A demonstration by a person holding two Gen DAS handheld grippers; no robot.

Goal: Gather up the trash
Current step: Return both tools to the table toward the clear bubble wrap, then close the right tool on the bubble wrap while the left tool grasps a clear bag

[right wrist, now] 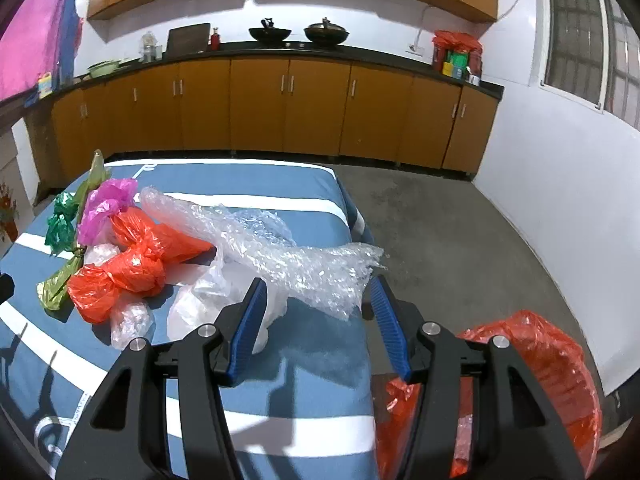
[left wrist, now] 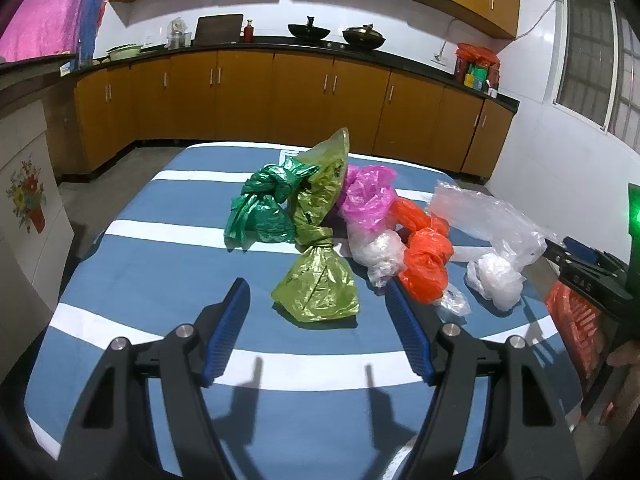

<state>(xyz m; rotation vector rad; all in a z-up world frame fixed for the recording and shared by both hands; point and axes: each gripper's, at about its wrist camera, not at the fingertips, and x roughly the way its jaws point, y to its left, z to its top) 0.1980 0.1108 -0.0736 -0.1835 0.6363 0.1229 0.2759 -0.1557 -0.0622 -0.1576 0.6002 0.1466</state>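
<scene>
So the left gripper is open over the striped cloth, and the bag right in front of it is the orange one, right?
Not quite. The left gripper is open over the striped cloth, but the left wrist view shows the olive-green bag in front of it; the orange bag lies further right.

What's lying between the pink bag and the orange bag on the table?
In the left wrist view, a clear crumpled bag sits in front of the pink bag, beside the orange bag.
</scene>
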